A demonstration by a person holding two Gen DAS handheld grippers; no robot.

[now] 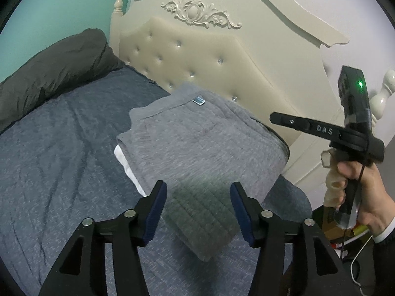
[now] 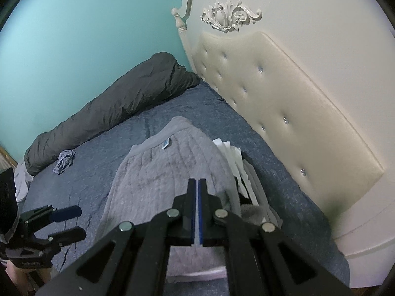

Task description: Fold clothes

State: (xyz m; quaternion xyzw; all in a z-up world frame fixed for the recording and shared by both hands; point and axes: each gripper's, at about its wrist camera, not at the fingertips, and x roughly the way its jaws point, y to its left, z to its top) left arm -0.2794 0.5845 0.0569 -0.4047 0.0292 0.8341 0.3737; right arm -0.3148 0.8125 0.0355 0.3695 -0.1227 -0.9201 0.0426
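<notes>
A folded grey knit garment (image 1: 197,145) with a small blue label lies on top of a stack on the blue bedspread (image 1: 61,160). White cloth (image 1: 122,159) peeks out beneath it. My left gripper (image 1: 198,197) hovers just above the garment's near end, open, with nothing between its blue pads. My right gripper (image 1: 274,119) is held by a hand (image 1: 360,180) in the air to the right of the stack. In the right wrist view the right gripper (image 2: 197,185) is shut, pads pressed together above the grey garment (image 2: 160,180), holding nothing. The left gripper (image 2: 82,222) shows open at lower left.
A cream tufted headboard (image 1: 202,56) stands right behind the stack. A dark grey rolled duvet (image 2: 111,113) lies along the teal wall. A small crumpled grey-blue cloth (image 2: 64,161) sits on the bedspread near it. Folded white and grey pieces (image 2: 237,162) show under the stack.
</notes>
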